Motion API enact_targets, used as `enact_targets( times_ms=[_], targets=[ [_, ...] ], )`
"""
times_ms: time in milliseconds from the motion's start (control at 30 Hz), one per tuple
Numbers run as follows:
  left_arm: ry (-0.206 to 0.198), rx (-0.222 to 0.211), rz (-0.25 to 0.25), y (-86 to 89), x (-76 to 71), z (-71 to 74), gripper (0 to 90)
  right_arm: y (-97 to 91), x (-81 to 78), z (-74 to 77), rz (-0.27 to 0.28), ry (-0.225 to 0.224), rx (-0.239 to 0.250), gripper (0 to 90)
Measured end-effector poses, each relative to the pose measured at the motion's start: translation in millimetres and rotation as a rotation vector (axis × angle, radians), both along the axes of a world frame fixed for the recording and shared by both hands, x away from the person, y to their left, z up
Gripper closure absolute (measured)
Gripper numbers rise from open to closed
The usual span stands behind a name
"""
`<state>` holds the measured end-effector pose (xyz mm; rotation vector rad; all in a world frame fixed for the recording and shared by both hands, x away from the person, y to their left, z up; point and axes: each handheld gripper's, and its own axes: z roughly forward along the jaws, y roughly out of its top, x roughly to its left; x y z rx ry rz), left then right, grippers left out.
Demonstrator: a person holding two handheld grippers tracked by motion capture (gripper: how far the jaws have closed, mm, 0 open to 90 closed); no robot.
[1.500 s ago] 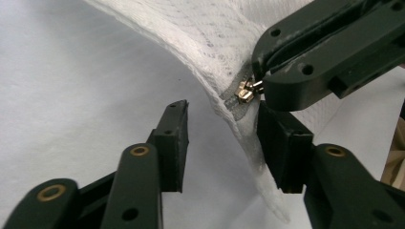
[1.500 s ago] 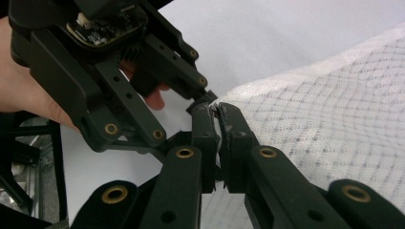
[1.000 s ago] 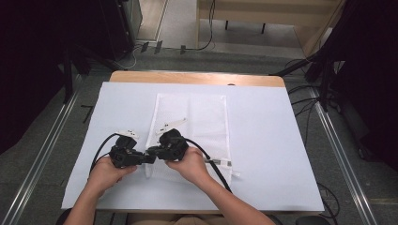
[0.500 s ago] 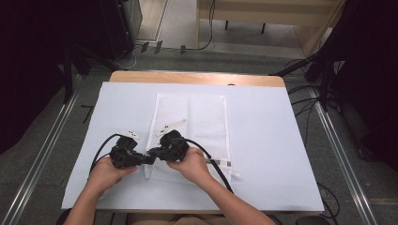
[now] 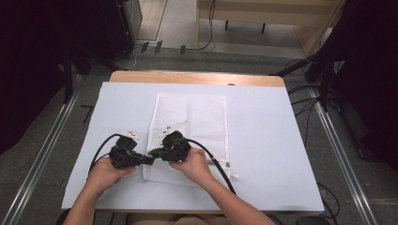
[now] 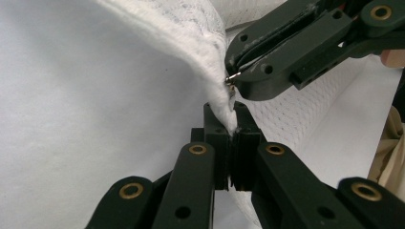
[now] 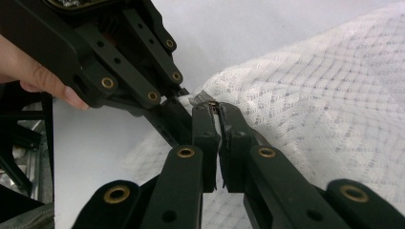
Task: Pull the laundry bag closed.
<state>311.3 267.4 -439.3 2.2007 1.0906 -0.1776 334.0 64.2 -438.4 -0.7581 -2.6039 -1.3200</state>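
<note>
You have a white mesh bag (image 5: 190,131) lying flat on the white sheet (image 5: 267,140) that covers the tabletop, a little toward its near edge and left of centre. Both grippers meet at the bag's near-left corner.

Your left gripper (image 6: 232,138) has its fingers closed tight on the thick hemmed edge of the bag, which rises out of the clamp as a lifted fold. Your right gripper (image 7: 216,125) is closed down narrow on something small at that same edge; in the left gripper view a little metal piece (image 6: 231,76) shows at its fingertips, probably a zipper pull, though it is too small to be sure.

If you mean to draw that pull along the edge, this looks like the very start of the step.

- Keep the left grip firm and fixed as an anchor, so the fabric stays taut and does not bunch.
- Move the right gripper along the line of the hem, not up or across it; a sideways tug could slip the pull from the fingers.
- Go slowly at first: the two sets of fingers sit almost touching, so ease them apart without knocking.
- Mesh this soft will likely fold ahead of the pull, so keep tension low and steady.
</note>
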Motion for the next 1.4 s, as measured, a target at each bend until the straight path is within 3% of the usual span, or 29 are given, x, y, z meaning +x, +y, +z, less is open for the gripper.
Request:
enact_targets(
  times_ms=[100,233,367,500,867,1167,1300,1400],
  targets=[
    [0.007,0.001,-0.014,0.7,0.5,-1.0,87.8,-1.2,-0.2,1.4,0.004,0.024,0.018,88.2],
    [-0.004,0.014,-0.013,-0.5,1.4,-2.6,78.4,-0.6,-2.0,2.9,0.016,0.011,0.009,88.1],
    [-0.006,-0.005,-0.009,2.3,1.1,-1.3,79.8,-1.1,-2.1,2.0,0.012,0.006,-0.011,88.2],
    [-0.002,-0.005,-0.008,2.6,1.7,-0.9,84.8,-1.0,-1.7,2.1,0.014,0.017,-0.002,88.1],
    [0.01,-0.013,0.003,2.0,2.3,0.2,87.7,-0.5,-1.1,0.4,0.033,0.019,-0.007,88.1],
    [-0.009,0.003,0.002,1.9,1.0,3.2,88.4,-2.2,-1.2,-3.6,0.021,0.014,-0.018,88.3],
    [-0.001,0.002,-0.002,2.3,0.8,3.5,88.5,-5.3,0.2,-6.8,0.018,0.026,-0.012,88.3],
    [-0.014,0.01,-0.004,2.0,0.3,3.8,88.4,-5.8,-1.9,-6.6,0.025,0.003,-0.02,88.3]
  ],
)
